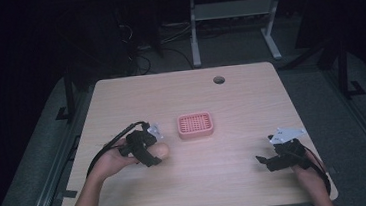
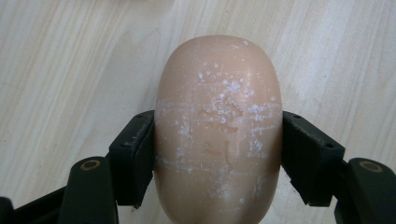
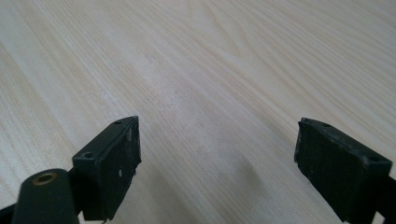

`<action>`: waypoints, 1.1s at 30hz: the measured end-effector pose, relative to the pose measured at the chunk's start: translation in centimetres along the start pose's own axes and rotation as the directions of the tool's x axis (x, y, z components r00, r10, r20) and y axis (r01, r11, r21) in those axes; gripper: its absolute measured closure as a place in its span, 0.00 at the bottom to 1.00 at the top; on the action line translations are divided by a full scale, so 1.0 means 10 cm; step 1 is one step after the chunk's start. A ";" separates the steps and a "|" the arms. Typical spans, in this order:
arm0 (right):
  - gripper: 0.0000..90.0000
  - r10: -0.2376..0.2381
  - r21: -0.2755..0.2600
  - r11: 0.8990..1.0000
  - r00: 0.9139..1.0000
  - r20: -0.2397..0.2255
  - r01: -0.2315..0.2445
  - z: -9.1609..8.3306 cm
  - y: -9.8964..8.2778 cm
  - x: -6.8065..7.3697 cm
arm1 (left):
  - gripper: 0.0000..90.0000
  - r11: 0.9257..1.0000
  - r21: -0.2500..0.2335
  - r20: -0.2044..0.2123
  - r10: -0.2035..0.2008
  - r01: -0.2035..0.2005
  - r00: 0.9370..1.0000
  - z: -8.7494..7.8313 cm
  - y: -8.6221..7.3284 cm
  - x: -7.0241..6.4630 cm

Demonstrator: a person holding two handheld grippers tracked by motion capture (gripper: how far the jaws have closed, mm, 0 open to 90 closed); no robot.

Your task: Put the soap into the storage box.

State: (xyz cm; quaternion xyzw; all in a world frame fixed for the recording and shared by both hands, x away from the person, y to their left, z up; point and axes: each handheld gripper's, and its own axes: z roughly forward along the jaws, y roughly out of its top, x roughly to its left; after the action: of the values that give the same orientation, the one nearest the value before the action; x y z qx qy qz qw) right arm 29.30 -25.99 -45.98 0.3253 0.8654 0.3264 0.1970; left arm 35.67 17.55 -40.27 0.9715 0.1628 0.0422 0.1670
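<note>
Left gripper (image 2: 218,158) clamped on a bar of soap (image 2: 218,130), one black pad against each long flank, rounded end pointing forward past the pads. Gripped across the narrow width, probably because that span fits the jaws and leaves the flat face level for setting down. Whitish flecks and faint scratch lines across the soap's top face, so likely dry and not too slippery for a side pinch.

From the high view, soap (image 1: 159,150) just off or barely above the table (image 1: 238,178), held out of the left gripper (image 1: 150,153) at the person's left hand (image 1: 113,159); whether it touches the wood cannot be told. Pink soap dish (image 1: 195,125) near, a little ahead and to the right, empty, ridged floor facing up, apart from the soap. Probably the place the soap is meant for, hence the grip kept low and close to it.

Right gripper (image 3: 219,163) spread wide over bare wood, nothing between the pads; in the high view right gripper (image 1: 271,158) parked well apart at the right edge, presumably kept clear and free to steady the dish if it slides
</note>
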 end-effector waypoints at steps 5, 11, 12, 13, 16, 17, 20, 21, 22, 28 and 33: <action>0.15 -0.001 0.000 1.000 1.000 0.000 0.001 0.00 0.00 0.01 | 0.36 1.000 0.004 0.005 0.002 -0.002 1.000 0.01 0.05 0.03; 0.16 -0.001 -0.002 1.000 1.000 0.002 0.001 -0.01 0.01 0.00 | 0.36 1.000 0.007 0.006 0.010 -0.010 1.000 0.01 0.13 0.05; 0.15 0.001 -0.003 1.000 1.000 0.002 -0.001 -0.01 0.01 0.00 | 0.36 1.000 0.005 0.010 0.007 -0.007 1.000 0.00 0.14 0.05; 0.15 0.002 -0.004 1.000 1.000 0.002 -0.002 -0.01 0.01 0.00 | 0.36 1.000 0.006 0.010 0.013 -0.013 1.000 0.00 0.16 0.06; 0.16 0.002 -0.005 1.000 1.000 0.000 -0.002 -0.01 0.01 0.00 | 0.36 1.000 0.014 0.009 0.016 -0.016 1.000 0.00 0.20 0.07; 0.16 0.003 -0.005 1.000 1.000 0.001 -0.003 -0.01 0.01 0.00 | 0.36 1.000 0.014 0.008 0.016 -0.016 1.000 0.01 0.22 0.08; 0.16 0.008 -0.006 1.000 1.000 0.001 -0.008 -0.01 0.01 0.00 | 0.36 1.000 0.014 0.008 0.020 -0.020 1.000 0.00 0.26 0.09; 0.16 0.009 -0.007 1.000 1.000 0.000 -0.009 -0.01 0.01 0.00 | 0.36 1.000 0.013 0.009 0.020 -0.020 1.000 0.00 0.27 0.10; 0.16 0.010 -0.008 1.000 1.000 0.000 -0.010 -0.01 0.01 0.00 | 0.36 1.000 0.011 0.010 0.022 -0.022 1.000 0.00 0.29 0.11; 0.16 0.007 -0.013 1.000 1.000 0.000 -0.007 -0.01 0.01 0.00 | 0.36 0.999 0.018 0.010 0.033 -0.033 0.999 0.00 0.39 0.13; 0.16 0.010 -0.018 1.000 1.000 -0.001 -0.010 -0.02 0.01 0.00 | 0.36 0.999 0.020 0.010 0.038 -0.039 0.999 0.01 0.46 0.16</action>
State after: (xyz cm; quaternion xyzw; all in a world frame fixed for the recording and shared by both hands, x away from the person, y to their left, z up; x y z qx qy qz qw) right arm 29.24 -26.08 -45.79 0.3278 0.8609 0.3352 0.1977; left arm 38.55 13.91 -38.72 0.9763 0.1437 0.0392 0.1572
